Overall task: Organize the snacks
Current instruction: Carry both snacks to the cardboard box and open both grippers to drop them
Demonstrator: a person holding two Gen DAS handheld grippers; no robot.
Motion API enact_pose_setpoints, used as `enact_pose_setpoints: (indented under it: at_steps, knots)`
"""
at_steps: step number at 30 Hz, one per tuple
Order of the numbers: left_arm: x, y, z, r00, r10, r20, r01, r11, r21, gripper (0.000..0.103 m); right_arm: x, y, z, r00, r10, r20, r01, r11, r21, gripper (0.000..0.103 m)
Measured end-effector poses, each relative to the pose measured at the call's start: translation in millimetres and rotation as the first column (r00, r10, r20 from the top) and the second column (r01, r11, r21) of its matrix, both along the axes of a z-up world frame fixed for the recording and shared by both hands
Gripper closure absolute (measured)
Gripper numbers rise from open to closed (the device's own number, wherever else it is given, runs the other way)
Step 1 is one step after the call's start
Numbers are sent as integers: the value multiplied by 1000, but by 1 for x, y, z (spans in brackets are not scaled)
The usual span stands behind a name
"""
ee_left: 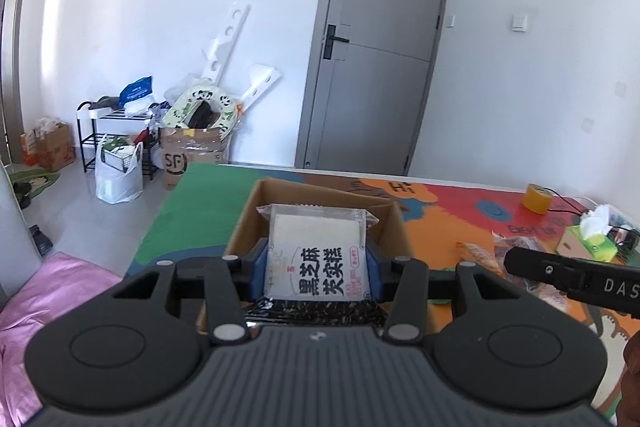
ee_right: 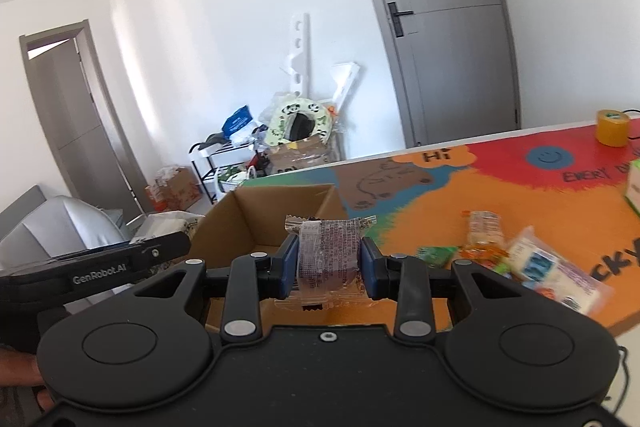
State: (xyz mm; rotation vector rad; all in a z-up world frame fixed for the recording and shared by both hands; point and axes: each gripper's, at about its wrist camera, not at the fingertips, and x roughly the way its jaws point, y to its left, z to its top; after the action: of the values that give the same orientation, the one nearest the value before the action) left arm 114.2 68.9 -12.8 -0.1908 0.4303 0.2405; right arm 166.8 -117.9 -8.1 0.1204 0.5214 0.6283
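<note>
My left gripper [ee_left: 317,267] is shut on a white snack packet with black Chinese lettering [ee_left: 318,257] and holds it over the open cardboard box [ee_left: 320,195]. My right gripper [ee_right: 329,259] is shut on a small clear-wrapped dark snack [ee_right: 329,257], held above the near right edge of the same box [ee_right: 276,211]. More snack packets [ee_right: 520,259] lie on the colourful table mat [ee_right: 520,187] to the right of the box. The right gripper's body shows at the right of the left wrist view [ee_left: 572,279].
A yellow tape roll [ee_left: 538,198] and a green tissue box [ee_left: 592,241] sit at the far right of the table. Beyond the table's far edge are boxes, bags and a black rack [ee_left: 116,139] by the wall, and a grey door [ee_left: 384,43]. Pink bedding [ee_left: 48,291] lies at left.
</note>
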Motion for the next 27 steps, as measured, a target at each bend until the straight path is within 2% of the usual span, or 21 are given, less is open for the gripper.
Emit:
enact_pose_setpoints:
  at_steps: [11, 16, 20, 24, 27]
  knots:
    - [16, 21, -14, 998, -5, -55, 4, 1000, -18, 56, 7, 37, 3, 1000, 28, -5, -28, 1000, -6, 70]
    - [8, 23, -8, 999, 7, -35, -7, 1000, -1, 53, 6, 51, 3, 999, 50, -3, -50, 999, -1, 70]
    - [-3, 34, -3, 999, 31, -27, -32, 999, -26, 52, 7, 64, 0, 997, 78, -4, -78, 997, 1, 70]
    - [-12, 43, -1, 997, 61, -38, -62, 998, -32, 44, 6, 75, 1, 995, 97, -8, -97, 995, 16, 68]
    - [-17, 44, 4, 997, 71, -38, -72, 997, -34, 33, 7, 73, 2, 996, 94, -9, -94, 995, 37, 59]
